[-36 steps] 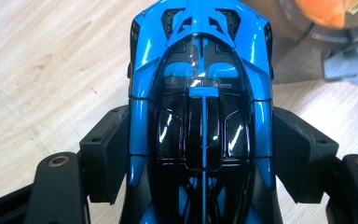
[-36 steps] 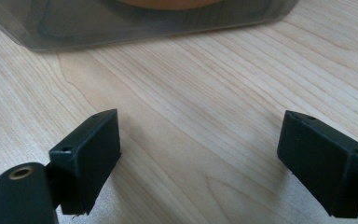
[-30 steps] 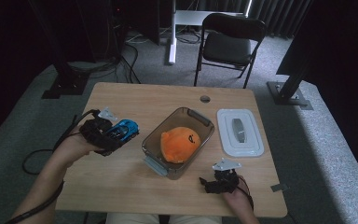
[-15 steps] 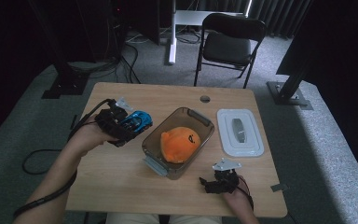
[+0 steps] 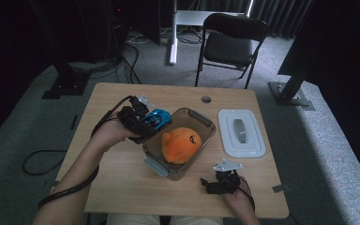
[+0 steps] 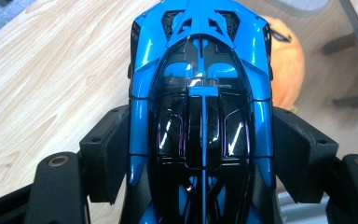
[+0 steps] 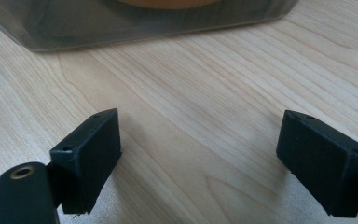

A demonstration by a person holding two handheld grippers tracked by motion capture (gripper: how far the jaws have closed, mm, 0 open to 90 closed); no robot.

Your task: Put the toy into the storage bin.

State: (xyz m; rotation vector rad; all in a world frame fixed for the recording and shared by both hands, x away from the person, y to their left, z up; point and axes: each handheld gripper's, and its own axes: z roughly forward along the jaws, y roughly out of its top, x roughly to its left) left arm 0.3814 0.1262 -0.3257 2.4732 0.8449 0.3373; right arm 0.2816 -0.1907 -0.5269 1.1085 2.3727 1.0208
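Note:
A blue and black toy car [image 5: 157, 118] [image 6: 200, 107] is clamped between the jaws of my left gripper [image 5: 146, 124] [image 6: 200, 154], which is shut on its sides. The car hangs over the left rim of a clear brown-tinted container [image 5: 201, 118]. Inside that container lies an orange plush toy [image 5: 182, 144] [image 6: 286, 70]. My right gripper [image 5: 212, 184] [image 7: 198, 158] rests low over the table by the front edge, open, with bare wood between its jaws. The container's near wall [image 7: 135, 23] stands just beyond it.
A white lid [image 5: 242, 133] with a grey handle lies flat to the right of the container. The wooden table [image 5: 122, 187] has a small round hole [image 5: 206, 99] near its back edge. A folding chair [image 5: 229, 44] stands behind the table.
My left gripper has carried the blue car to the right, from the table's left part to the container's left rim. The right gripper has stayed where it was.

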